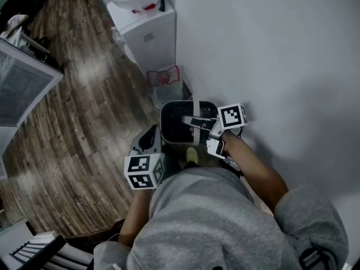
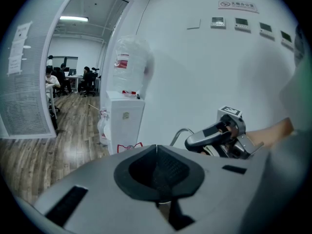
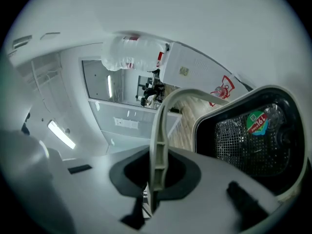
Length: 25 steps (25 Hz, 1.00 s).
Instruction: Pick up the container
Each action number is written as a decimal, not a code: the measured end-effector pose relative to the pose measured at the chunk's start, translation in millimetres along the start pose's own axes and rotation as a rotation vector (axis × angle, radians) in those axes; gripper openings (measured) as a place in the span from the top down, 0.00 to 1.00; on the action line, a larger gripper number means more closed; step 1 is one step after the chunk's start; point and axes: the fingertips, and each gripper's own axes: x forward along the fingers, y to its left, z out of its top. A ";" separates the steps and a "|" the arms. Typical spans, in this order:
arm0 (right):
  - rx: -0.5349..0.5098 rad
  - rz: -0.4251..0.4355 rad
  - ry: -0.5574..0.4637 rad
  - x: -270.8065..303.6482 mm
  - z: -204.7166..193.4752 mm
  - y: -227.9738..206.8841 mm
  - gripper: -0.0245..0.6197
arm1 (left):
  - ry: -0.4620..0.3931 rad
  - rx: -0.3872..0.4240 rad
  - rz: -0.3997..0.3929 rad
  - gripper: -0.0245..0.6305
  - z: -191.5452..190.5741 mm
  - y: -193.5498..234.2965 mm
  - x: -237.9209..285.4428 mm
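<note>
Right gripper (image 3: 155, 177): jaws clamped on the pale handle (image 3: 159, 126), which arches away from them to the container (image 3: 229, 101) hanging just below and to their right. Left gripper (image 2: 157, 172): jaws together, nothing between them, alongside. Recommended: raise steadily, grip firm, no swinging against the nearby wall (image 1: 281, 49)

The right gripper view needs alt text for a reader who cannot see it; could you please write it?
The right gripper is shut on the pale handle of a dark, mesh-lined container at right. Behind, a white water dispenser appears tilted.
</note>
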 end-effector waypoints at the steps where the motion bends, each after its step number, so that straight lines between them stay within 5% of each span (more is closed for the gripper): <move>1: 0.006 -0.003 -0.003 -5.4 -10.5 3.3 0.92 | -0.007 0.002 0.001 0.94 -2.8 -7.0 -8.9; 10: 0.030 0.016 -0.028 -57.2 -81.3 12.8 0.92 | -0.049 -0.012 0.019 0.94 -39.6 -55.5 -68.4; 25: 0.038 0.042 -0.005 -56.5 -86.3 0.7 0.92 | -0.061 -0.019 0.044 0.94 -50.5 -46.8 -65.5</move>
